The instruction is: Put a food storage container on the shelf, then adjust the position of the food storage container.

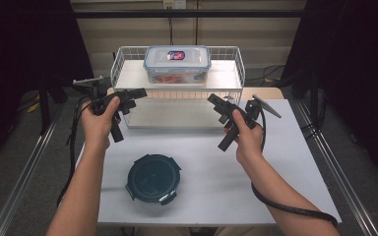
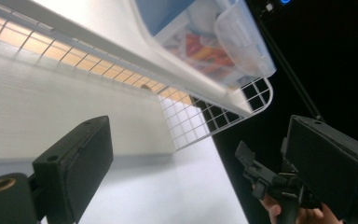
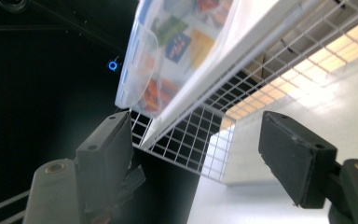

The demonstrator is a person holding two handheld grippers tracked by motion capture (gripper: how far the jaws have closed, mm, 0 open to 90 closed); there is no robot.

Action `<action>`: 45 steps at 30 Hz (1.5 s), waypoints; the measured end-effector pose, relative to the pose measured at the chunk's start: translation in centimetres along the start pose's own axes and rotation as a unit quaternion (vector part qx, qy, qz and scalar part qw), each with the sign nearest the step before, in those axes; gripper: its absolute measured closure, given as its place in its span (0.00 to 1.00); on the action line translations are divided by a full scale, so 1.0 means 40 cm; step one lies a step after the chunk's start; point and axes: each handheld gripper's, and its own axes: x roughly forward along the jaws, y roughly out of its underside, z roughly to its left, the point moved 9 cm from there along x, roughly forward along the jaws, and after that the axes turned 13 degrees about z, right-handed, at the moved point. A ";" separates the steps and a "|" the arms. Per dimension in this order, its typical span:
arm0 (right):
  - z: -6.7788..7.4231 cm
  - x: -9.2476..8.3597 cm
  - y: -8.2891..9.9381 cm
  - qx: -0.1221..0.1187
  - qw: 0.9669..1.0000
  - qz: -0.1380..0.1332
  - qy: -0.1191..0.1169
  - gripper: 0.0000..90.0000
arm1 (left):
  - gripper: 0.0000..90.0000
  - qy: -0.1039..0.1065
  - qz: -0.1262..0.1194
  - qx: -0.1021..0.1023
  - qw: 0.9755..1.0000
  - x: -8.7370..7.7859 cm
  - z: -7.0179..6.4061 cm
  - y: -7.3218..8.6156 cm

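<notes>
Over the white table (image 1: 285, 162), both grippers (image 1: 137, 93) (image 1: 215, 101) gape wide, empty.

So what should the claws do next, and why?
Probably bring both claws forward to the two ends of the box on the rack. The left claw and right claw are open, empty, raised in front of the rack and aimed at the box. The round tub lies nearer the person, but neither claw points at it.
</notes>
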 end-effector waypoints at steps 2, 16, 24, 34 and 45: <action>-0.006 -0.004 0.014 -0.004 1.000 0.009 0.001 0.28 | 0.09 -0.005 0.003 -0.001 1.000 -0.007 0.013 0.010; -0.054 -0.029 0.085 -0.016 0.999 0.044 0.009 0.26 | 0.07 -0.017 0.011 -0.004 1.000 -0.036 0.084 0.082; -0.071 -0.025 0.131 -0.031 0.997 0.077 0.006 0.24 | 0.07 -0.018 0.019 -0.011 1.000 -0.041 0.110 0.123; -0.104 -0.007 0.218 -0.033 0.991 0.132 0.001 0.24 | 0.04 -0.024 0.053 -0.008 0.998 -0.028 0.126 0.177; -0.105 0.031 0.313 -0.039 0.981 0.187 -0.011 0.24 | 0.05 -0.046 0.077 -0.003 0.996 -0.016 0.140 0.213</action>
